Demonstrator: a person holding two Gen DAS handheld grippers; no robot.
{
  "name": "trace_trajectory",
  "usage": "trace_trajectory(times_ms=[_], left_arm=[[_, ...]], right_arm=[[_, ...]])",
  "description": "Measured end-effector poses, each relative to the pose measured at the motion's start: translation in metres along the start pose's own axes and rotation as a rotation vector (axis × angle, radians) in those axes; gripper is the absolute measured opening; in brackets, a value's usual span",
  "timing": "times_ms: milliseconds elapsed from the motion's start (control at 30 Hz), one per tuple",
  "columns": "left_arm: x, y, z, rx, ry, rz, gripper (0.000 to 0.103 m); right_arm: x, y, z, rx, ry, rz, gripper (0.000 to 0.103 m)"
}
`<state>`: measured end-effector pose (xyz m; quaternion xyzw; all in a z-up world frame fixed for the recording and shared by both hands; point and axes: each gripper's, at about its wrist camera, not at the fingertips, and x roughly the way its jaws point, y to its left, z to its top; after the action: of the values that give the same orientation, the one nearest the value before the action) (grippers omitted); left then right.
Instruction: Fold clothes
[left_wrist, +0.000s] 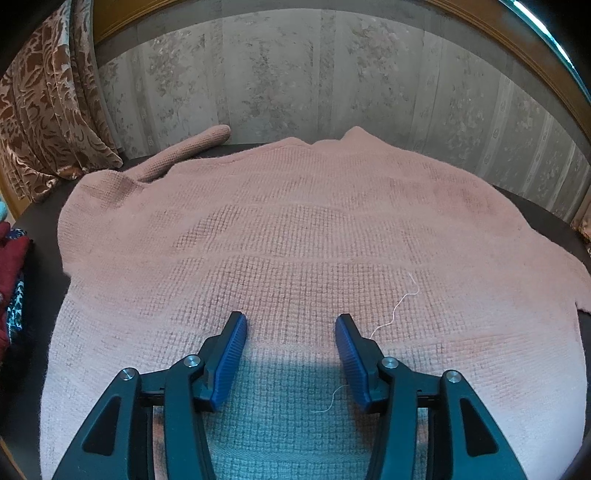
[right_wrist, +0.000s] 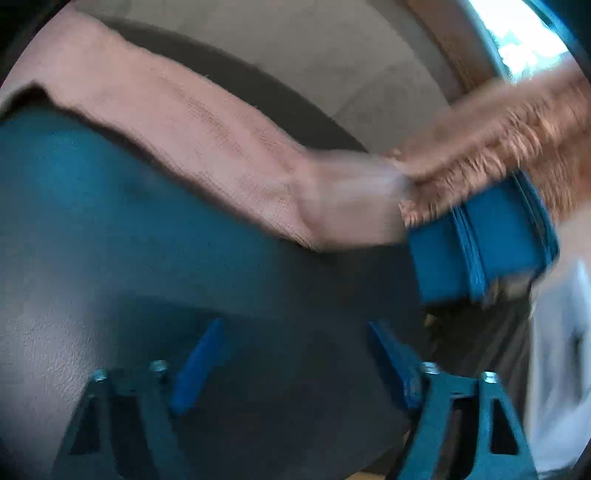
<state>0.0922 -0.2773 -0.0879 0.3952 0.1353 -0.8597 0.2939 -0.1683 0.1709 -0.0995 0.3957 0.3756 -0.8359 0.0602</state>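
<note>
Left claw (left_wrist: 291, 323) is hanging wide open over the sweater's (left_wrist: 295, 229) hem, nothing pinched. Right claw (right_wrist: 295, 336) is gaping too, over bare table (right_wrist: 110, 221), with the sleeve (right_wrist: 207, 140) lying well past it. Sweater's flat; the other sleeve (left_wrist: 184, 155) is off at its far left corner. Risk, I'd guess: the blurry right view means a fast reach that misses the cuff or snags that blue box (right_wrist: 480, 243) beside it.

Grey floral-striped wallpaper (left_wrist: 295, 74) across the upper frame; brown patterned curtain (left_wrist: 48, 110) upper left; dark table (left_wrist: 37, 221) at the left edge; bright window (right_wrist: 517, 37) upper right.
</note>
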Motion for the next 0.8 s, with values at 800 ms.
trace_trajectory(times_ms=[800], left_arm=[[-0.023,0.020,-0.024,-0.108,-0.013,-0.144,0.051]], right_arm=[[-0.064,0.176,0.103,0.218,-0.158,0.643,0.091]])
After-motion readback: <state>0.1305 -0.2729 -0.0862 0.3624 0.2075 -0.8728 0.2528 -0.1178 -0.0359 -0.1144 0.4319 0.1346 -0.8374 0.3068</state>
